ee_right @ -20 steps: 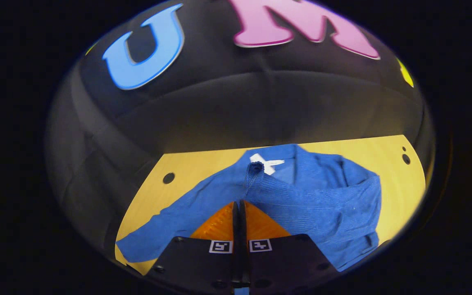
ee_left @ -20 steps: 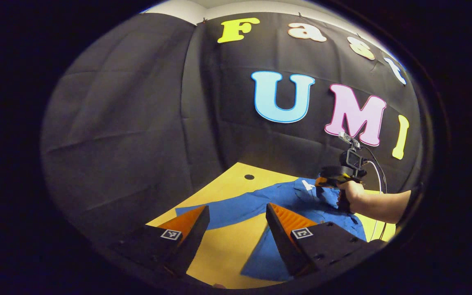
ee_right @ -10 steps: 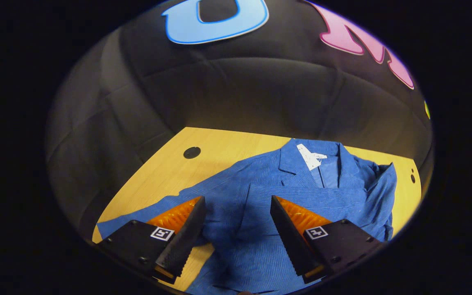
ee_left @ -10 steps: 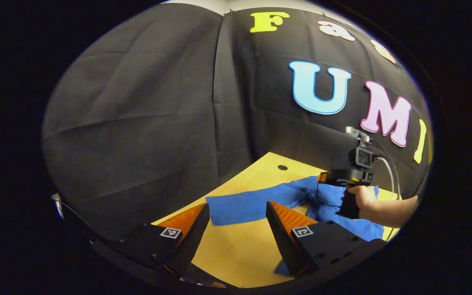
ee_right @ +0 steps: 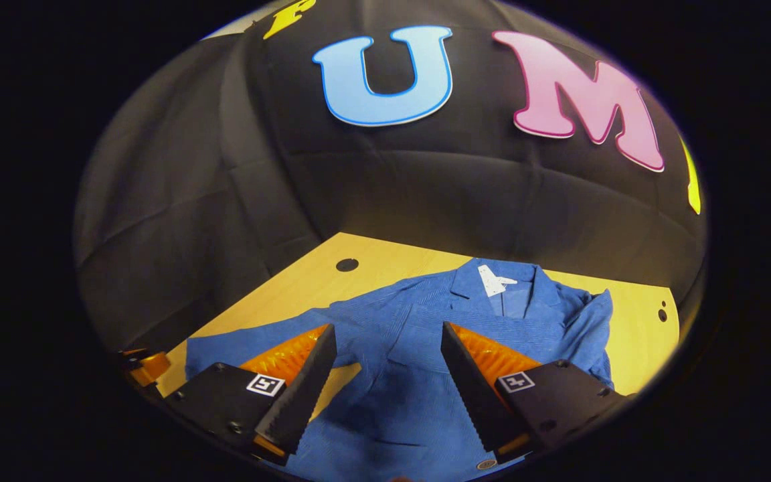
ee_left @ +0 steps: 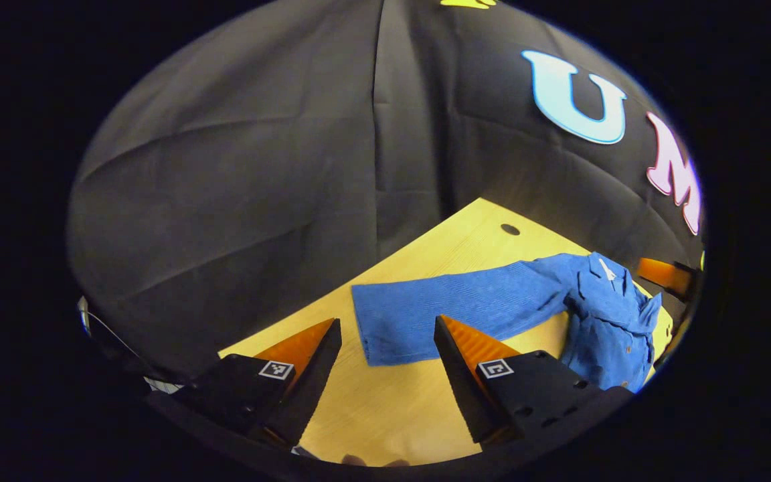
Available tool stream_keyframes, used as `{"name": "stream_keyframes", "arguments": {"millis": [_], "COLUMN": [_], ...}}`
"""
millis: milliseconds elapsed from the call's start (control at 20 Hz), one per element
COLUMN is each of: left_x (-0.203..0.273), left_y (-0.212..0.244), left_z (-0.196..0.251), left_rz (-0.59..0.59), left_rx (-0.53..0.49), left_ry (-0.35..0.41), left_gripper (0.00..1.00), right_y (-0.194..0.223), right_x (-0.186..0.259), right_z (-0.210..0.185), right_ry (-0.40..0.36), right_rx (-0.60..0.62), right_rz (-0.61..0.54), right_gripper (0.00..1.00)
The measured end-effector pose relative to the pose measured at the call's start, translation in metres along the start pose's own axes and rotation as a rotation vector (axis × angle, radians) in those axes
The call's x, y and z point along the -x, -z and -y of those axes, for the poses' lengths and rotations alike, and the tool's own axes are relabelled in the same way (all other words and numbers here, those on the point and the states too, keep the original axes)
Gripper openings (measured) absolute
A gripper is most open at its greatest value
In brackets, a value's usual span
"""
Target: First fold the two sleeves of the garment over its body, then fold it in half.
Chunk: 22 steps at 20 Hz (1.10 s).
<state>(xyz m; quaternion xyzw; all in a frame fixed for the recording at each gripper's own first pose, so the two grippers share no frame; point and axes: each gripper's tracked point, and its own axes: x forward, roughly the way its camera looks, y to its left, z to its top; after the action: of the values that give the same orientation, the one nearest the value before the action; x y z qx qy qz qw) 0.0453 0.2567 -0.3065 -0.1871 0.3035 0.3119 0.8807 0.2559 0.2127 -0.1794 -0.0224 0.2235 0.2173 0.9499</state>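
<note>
Left gripper (ee_left: 385, 338) fingers stood wide apart, holding nothing, above wooden tabletop (ee_left: 392, 408). Ridged inner faces, wedge-shaped. Cuff end of outstretched sleeve (ee_left: 446, 311) lay just beyond the tips, flat on tabletop. Right gripper (ee_right: 385, 345) fingers likewise spread, empty, over garment (ee_right: 425, 328): blue ribbed jacket, collar with white tag (ee_right: 492, 280) farther off, other sleeve (ee_right: 593, 321) already folded over body.
</note>
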Motion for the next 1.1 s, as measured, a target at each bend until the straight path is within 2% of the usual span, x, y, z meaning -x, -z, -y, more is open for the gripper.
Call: {"name": "stream_keyframes", "arguments": {"millis": [100, 350, 450, 550, 650, 850, 900, 950, 1100], "left_x": [-0.009, -0.033, -0.034, -0.037, -0.034, -0.041, -0.042, -0.042, -0.036], "left_y": [-0.001, 0.019, 0.017, 0.017, 0.011, 0.008, 0.007, 0.006, -0.012], "left_z": [-0.019, -0.022, -0.023, -0.030, -0.033, -0.016, -0.013, -0.011, -0.003], "left_rz": [-0.053, -0.169, -0.164, -0.171, -0.150, -0.136, -0.147, -0.154, -0.141], "left_rx": [0.043, 0.083, 0.048, 0.002, -0.007, 0.058, 0.064, 0.070, 0.079], "left_ry": [-0.029, -0.071, -0.089, -0.140, -0.125, -0.079, -0.060, -0.039, -0.011], "left_gripper": [0.83, 0.83, 0.82, 0.82, 0.57, 0.06, 0.06, 0.00, 0.00], "right_y": [-0.004, -0.005, -0.002, 0.008, 0.018, 0.032, 0.033, 0.032, 0.029], "right_x": [0.020, 0.063, 0.076, 0.087, 0.094, 0.101, 0.103, 0.106, 0.114], "right_z": [0.008, 0.028, 0.044, 0.056, 0.069, 0.099, 0.107, 0.114, 0.135], "right_ry": [0.000, 0.010, 0.033, 0.052, 0.067, 0.106, 0.116, 0.125, 0.148], "right_rx": [0.007, -0.001, 0.005, 0.002, -0.021, -0.079, -0.087, -0.090, -0.093], "right_rz": [0.018, 0.050, 0.049, 0.031, 0.011, -0.013, -0.011, -0.006, 0.010], "right_gripper": [0.99, 0.99, 0.99, 0.99, 0.99, 0.99, 0.99, 0.99, 0.99]}}
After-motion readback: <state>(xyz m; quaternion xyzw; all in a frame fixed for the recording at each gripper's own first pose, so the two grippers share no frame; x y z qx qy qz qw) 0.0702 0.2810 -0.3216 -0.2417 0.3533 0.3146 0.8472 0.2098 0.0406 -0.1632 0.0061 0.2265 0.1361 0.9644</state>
